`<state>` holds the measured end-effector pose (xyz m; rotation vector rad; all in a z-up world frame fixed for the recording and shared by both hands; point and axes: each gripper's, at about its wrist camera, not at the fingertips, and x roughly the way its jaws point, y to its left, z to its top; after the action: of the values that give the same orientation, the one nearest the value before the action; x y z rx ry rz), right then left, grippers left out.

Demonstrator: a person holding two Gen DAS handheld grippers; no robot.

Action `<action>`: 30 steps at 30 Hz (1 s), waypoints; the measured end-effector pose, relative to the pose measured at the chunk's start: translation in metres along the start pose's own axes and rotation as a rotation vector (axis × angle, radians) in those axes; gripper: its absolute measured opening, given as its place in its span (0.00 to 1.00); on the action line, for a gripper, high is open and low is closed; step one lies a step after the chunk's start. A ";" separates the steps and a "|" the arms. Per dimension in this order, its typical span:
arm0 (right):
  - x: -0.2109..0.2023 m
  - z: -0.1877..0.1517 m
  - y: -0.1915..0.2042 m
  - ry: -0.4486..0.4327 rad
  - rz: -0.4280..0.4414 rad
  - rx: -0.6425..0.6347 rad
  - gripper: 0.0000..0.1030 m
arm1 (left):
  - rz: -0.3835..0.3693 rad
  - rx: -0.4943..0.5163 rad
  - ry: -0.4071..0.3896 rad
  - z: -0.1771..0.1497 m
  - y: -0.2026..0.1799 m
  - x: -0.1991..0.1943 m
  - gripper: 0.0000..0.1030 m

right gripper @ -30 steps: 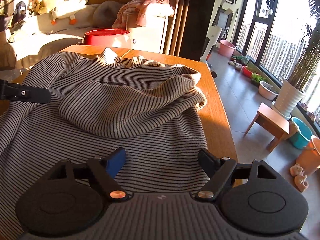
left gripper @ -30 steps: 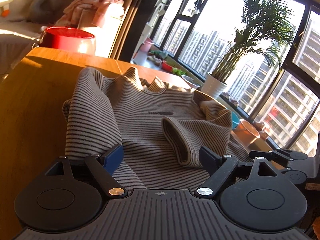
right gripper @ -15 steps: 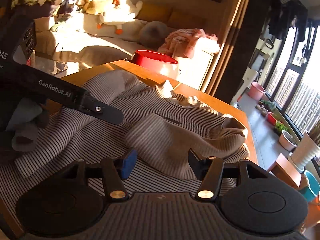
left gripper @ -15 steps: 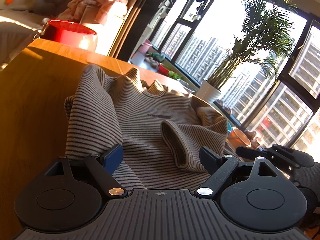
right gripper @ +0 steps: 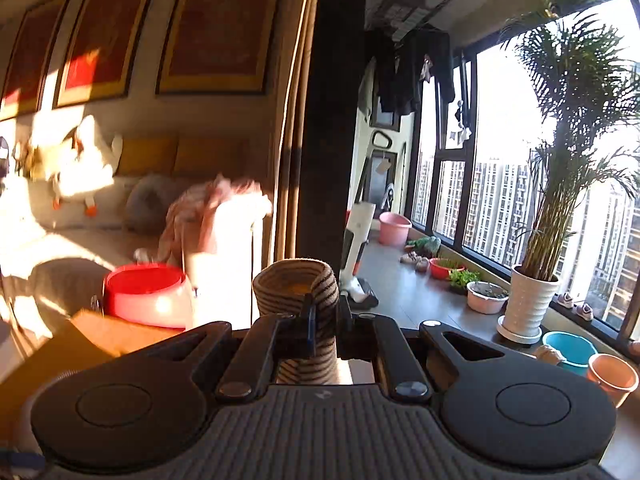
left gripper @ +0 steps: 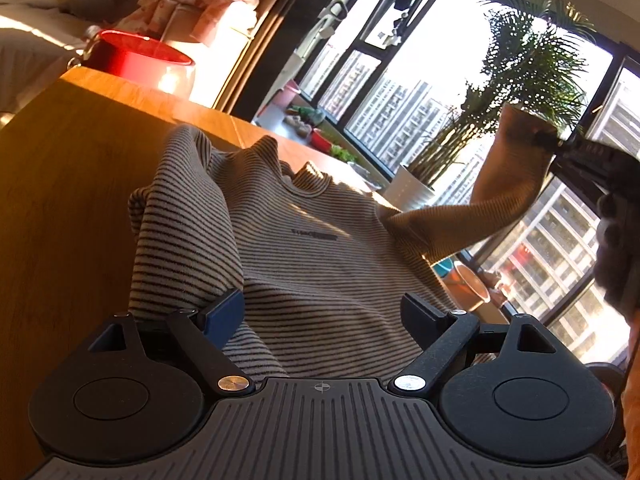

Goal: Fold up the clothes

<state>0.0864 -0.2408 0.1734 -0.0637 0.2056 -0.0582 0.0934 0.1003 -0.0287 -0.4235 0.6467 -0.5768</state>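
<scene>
A beige sweater with dark stripes lies front up on the wooden table, its left sleeve folded over the body. My left gripper is open and empty just above the sweater's hem. My right gripper is shut on the cuff of the right sleeve and holds it high above the table. In the left wrist view the lifted sleeve stretches up to the right gripper at the upper right.
A red and white basin stands beyond the table's far end, with pink clothes behind it. A potted palm, small basins and buckets stand on the floor by the windows to the right.
My right gripper has closed on the sleeve cuff and lifted it up and to the right, off the sweater's body. My left gripper has stayed open over the hem.
</scene>
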 end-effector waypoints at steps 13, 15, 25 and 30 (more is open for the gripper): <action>0.057 -0.021 0.128 0.120 0.376 -0.075 0.08 | -0.014 -0.015 -0.003 0.001 0.004 0.001 0.87; 0.065 -0.034 0.140 0.155 0.395 -0.080 0.08 | -0.016 -0.017 -0.003 0.001 0.004 0.001 0.87; 0.066 -0.073 0.129 0.219 0.488 0.055 0.47 | -0.021 -0.011 0.003 0.002 0.002 0.002 0.90; 0.088 -0.118 0.099 0.351 0.341 0.104 0.47 | -0.015 -0.005 0.005 0.003 0.001 0.004 0.90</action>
<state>0.1535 -0.1550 0.0330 0.0866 0.5607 0.2617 0.0982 0.0992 -0.0288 -0.4319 0.6500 -0.5907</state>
